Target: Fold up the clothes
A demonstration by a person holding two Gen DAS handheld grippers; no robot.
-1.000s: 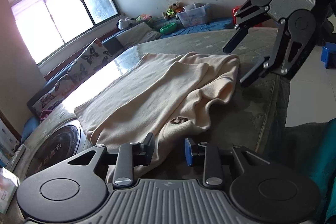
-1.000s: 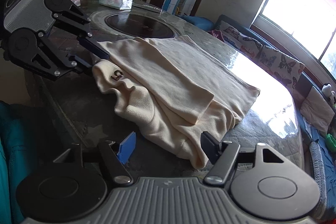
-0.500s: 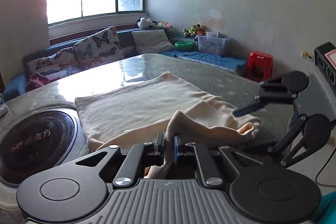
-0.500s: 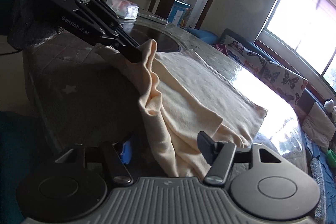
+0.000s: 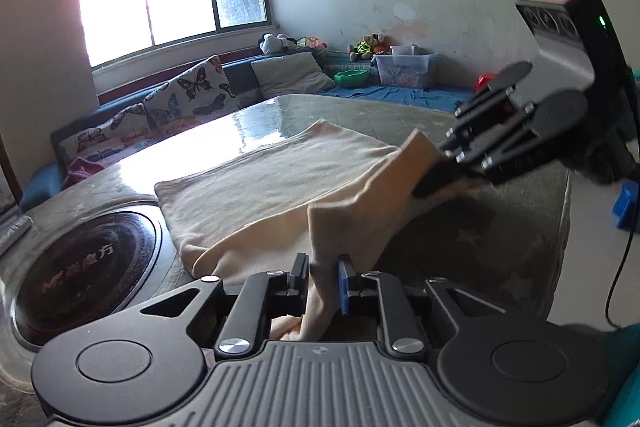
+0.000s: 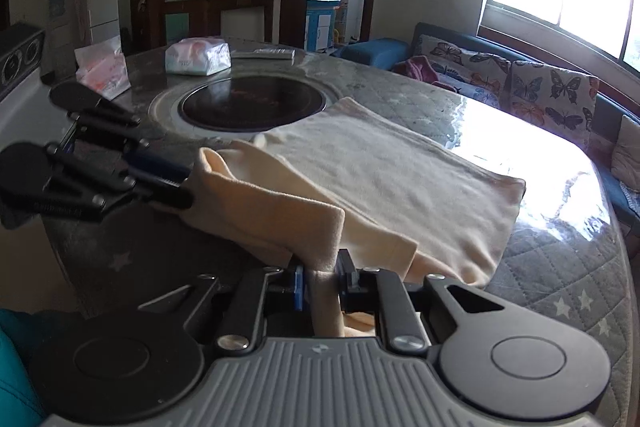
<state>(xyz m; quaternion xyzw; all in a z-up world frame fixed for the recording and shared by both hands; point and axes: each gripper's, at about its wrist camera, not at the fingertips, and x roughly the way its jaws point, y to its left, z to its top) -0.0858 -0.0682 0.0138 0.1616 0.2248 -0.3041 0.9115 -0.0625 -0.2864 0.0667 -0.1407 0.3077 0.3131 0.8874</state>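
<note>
A cream garment [image 5: 272, 183] lies half folded on the quilted table [image 5: 480, 251]; it also shows in the right wrist view [image 6: 384, 171]. My left gripper [image 5: 323, 275] is shut on the garment's near edge and holds it above the table. My right gripper [image 6: 323, 277] is shut on the other end of that edge. Each gripper shows in the other's view, the right one [image 5: 440, 179] and the left one [image 6: 176, 187], both pinching cloth. The edge hangs stretched between them.
A round black hotplate [image 6: 250, 103] is set in the table [image 6: 560, 267] beside the garment. Tissue packs [image 6: 198, 57] lie beyond it. A sofa with butterfly cushions [image 5: 184, 103] runs under the window. The table's near edge drops to the floor on the right.
Both grippers closed on the garment's near edge, the left first, then the right. They lifted the edge off the table and pulled it taut between them.
</note>
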